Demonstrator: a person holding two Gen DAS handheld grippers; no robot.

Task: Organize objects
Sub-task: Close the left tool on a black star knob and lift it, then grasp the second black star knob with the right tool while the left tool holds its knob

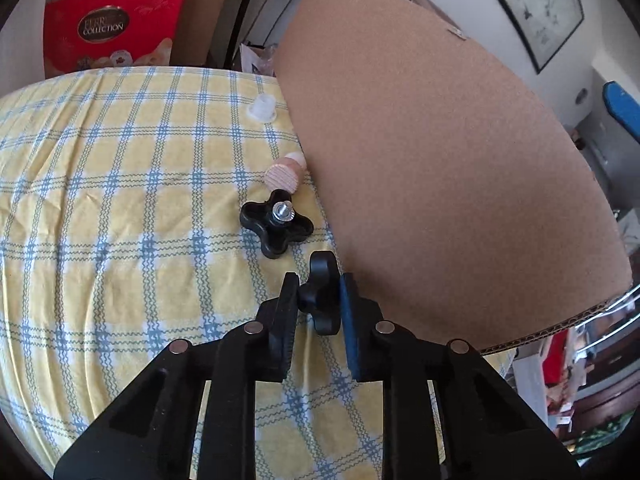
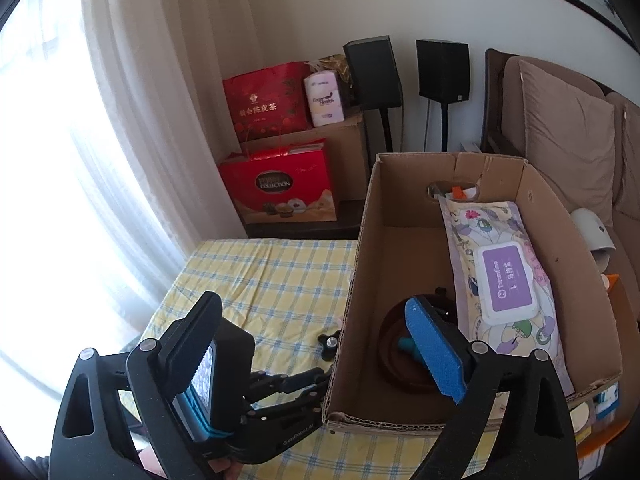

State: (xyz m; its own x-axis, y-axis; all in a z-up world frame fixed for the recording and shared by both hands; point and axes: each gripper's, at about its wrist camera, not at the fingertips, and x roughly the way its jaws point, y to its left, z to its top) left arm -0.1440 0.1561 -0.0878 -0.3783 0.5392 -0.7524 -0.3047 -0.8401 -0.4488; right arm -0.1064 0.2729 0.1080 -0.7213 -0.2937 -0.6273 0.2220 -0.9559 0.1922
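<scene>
Left wrist view shows my left claw (image 1: 320,300) closed down narrow on a black plastic star-shaped knob (image 1: 322,294), its pads pressing the knob's faces while it stands on edge on the yellow and blue checked cloth (image 1: 120,200), just beside the outer wall of the brown cardboard box (image 1: 440,160). I judge the knob light, rigid and a little slick, so the flat faces between the lobes are the place to pinch, as I have it now. A second black star knob with a metal screw stud (image 1: 277,226) lies flat just beyond it, also near the box wall, with a short ribbed wooden cylinder (image 1: 282,176) touching the wall farther on and a small white plastic cap (image 1: 262,109) past that. My right claw (image 2: 320,344) stands wide, holding nothing, astride the box's near left wall. Inside the box lie a purple-lidded pack of wet wipes (image 2: 508,280) and a dark round dish (image 2: 400,356).
</scene>
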